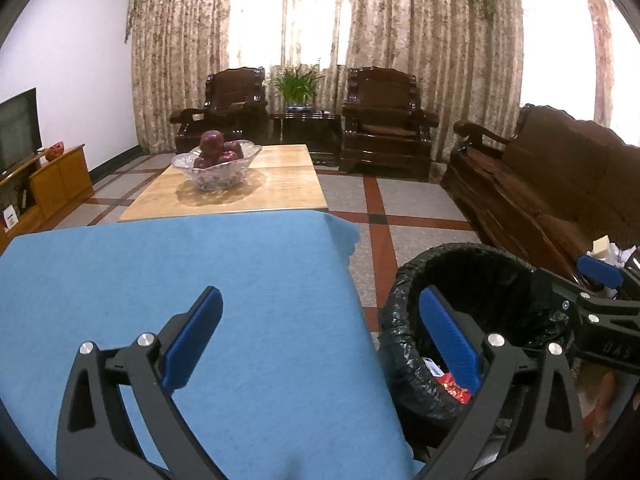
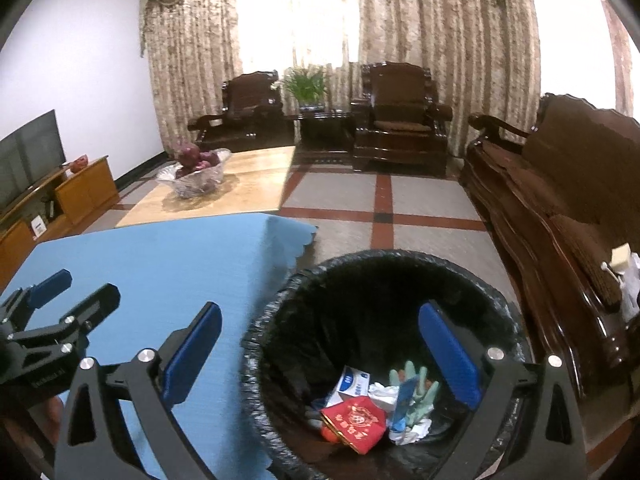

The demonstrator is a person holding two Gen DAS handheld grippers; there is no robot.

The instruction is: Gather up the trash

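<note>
A bin lined with a black bag (image 2: 280, 320) stands on the floor right of the blue-covered table (image 2: 160, 264). Inside lie a red packet (image 2: 354, 422), a white and blue box (image 2: 352, 384), a pale green glove (image 2: 416, 384) and crumpled white paper (image 2: 384, 394). My right gripper (image 2: 320, 356) is open and empty above the bin's mouth. My left gripper (image 1: 320, 340) is open and empty over the blue cloth (image 1: 180, 280) at its right edge, with the bin (image 1: 404, 312) under its right finger. The red packet (image 1: 454, 388) shows there too.
A glass bowl of dark red fruit (image 1: 218, 164) sits on the wooden coffee table (image 1: 280, 184) beyond the cloth. A dark wooden sofa (image 2: 560, 200) runs along the right, with white items (image 2: 624, 268) on its near end. Two armchairs and a plant stand at the back, a TV cabinet (image 1: 52, 184) at left.
</note>
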